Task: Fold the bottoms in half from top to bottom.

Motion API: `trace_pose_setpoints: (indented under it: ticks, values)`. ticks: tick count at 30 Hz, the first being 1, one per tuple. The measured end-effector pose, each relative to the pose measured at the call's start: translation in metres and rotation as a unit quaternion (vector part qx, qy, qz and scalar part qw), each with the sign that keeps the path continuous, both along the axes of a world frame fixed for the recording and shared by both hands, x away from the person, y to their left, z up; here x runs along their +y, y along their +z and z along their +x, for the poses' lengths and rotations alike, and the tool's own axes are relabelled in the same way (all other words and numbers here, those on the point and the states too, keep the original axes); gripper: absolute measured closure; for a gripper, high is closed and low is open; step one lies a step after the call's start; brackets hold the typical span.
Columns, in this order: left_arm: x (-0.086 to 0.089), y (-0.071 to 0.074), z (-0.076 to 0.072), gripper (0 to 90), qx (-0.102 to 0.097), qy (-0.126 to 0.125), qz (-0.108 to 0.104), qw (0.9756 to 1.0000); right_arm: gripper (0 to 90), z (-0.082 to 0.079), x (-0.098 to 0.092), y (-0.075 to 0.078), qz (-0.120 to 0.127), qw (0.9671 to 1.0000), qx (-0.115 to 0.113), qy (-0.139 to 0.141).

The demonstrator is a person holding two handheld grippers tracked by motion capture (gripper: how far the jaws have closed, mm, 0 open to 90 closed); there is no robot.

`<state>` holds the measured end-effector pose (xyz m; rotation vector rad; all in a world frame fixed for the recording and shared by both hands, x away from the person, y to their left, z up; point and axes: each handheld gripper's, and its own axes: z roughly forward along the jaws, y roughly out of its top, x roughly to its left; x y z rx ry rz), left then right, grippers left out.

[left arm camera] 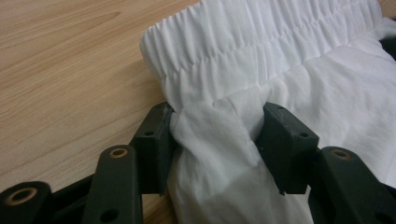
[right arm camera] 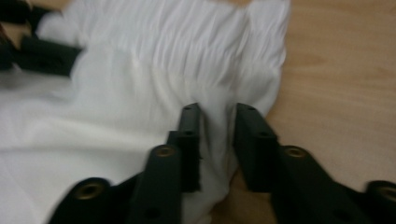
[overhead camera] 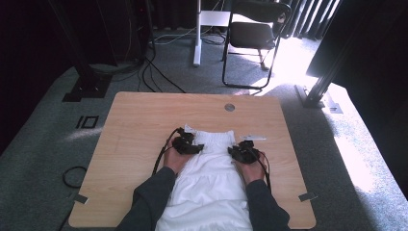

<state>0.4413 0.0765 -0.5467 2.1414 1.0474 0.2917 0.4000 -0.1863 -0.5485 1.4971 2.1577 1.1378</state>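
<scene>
The white gathered cotton skirt [overhead camera: 208, 183] runs past the counter's near edge, its hem cut off (the right gripper view is blurred); sleeves cover both its sides.

High view: fixed camera above near edge of desk [overhead camera: 144, 115], facing forward and down; takes in whole desktop, carpet and chair [overhead camera: 255, 33] beyond.

Left gripper view: camera on left claw [left arm camera: 215, 135], looking along own jaws, very close to gathered band of white garment [left arm camera: 261, 42]; desk wood at left.

Right gripper view: camera on right claw [right arm camera: 217, 140], equally close, blurred; left claw far left in frame.

Shared region: garment's gathered far end, seen in all three views.
</scene>
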Motion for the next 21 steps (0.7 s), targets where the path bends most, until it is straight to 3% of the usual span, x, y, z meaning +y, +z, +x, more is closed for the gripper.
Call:
trace_pose_setpoints:
  ticks: [4,7,9,11,14,17,21]
  values:
    - [-0.001,0.0,-0.001,49.6,-0.003,0.003,0.003,1.0,39.1,0.007,-0.007,0.011,0.023,0.9995,-0.019,-0.011]
    - [-0.002,0.0,-0.001,49.6,-0.004,0.004,0.004,1.0,30.4,0.014,-0.003,0.016,0.005,0.9996,-0.028,-0.005]
    - [-0.002,0.0,0.0,49.5,-0.004,0.003,0.002,1.0,21.1,0.018,0.002,0.017,-0.002,0.9997,-0.025,0.004]
    - [-0.001,-0.001,0.0,49.4,-0.003,0.002,-0.002,1.0,14.5,0.025,0.01,0.014,-0.026,0.9995,-0.01,0.012]
    - [0.001,-0.001,0.001,49.1,0.0,-0.002,-0.006,1.0,11.6,0.033,0.016,0.006,-0.065,0.9979,0.001,-0.001]
    - [0.001,-0.001,-0.001,48.3,0.0,-0.006,-0.007,1.0,11.5,0.035,0.02,-0.001,-0.074,0.997,0.022,0.002]
    - [-0.002,0.0,-0.005,44.3,-0.02,-0.006,0.04,0.999,15.8,0.035,0.021,-0.003,-0.092,0.9955,0.02,0.0]
